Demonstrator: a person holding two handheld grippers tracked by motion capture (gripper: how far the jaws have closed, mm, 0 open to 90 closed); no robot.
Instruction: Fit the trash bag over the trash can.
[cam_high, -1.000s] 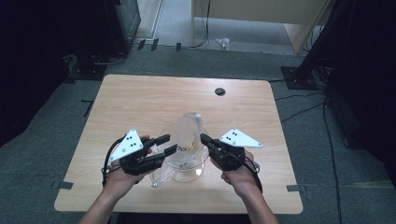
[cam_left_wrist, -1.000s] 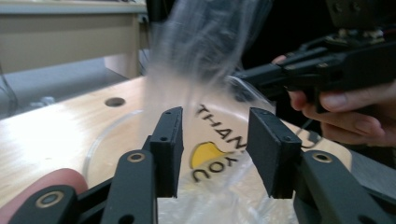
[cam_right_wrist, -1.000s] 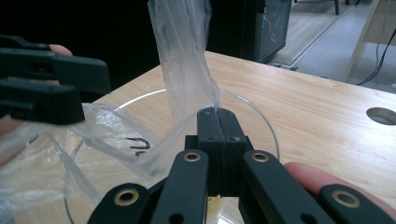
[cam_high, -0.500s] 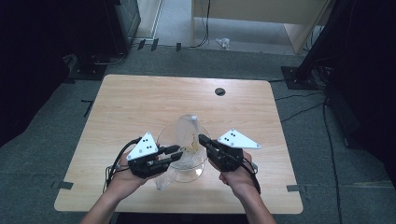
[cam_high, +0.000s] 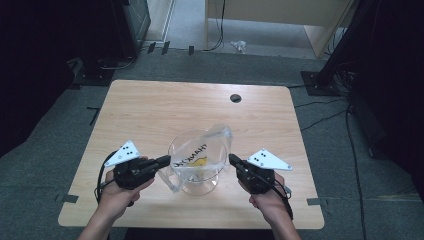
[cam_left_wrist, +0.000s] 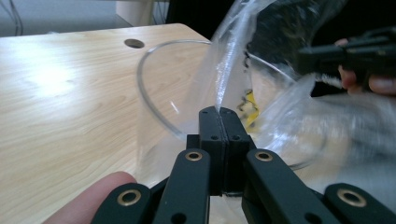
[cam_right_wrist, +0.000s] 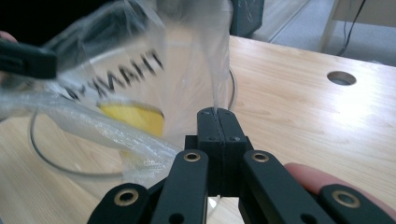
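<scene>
From the high view I've got the clear plastic bag (cam_high: 207, 150) stretched over the mouth of the glass bowl (cam_high: 192, 182) near my edge of the wooden table (cam_high: 165, 107). My left gripper (cam_high: 166, 160) pinches one side, my right gripper (cam_high: 231, 159) the other. If I pull unevenly, I reckon the thin film tears or drags the bowl over.

Left gripper view: the left gripper's (cam_left_wrist: 218, 112) jaws have just been closing and now press together on a fold of crinkly, glossy film. The bowl's rim (cam_left_wrist: 149, 100) curves smooth behind.

Right gripper view: the right gripper's (cam_right_wrist: 215, 112) jaws are clamped on the bag's edge too. Black lettering (cam_right_wrist: 116, 74) and a yellow patch (cam_right_wrist: 133, 116) show through. A thin pinch like this could slip out, I'd judge.
</scene>
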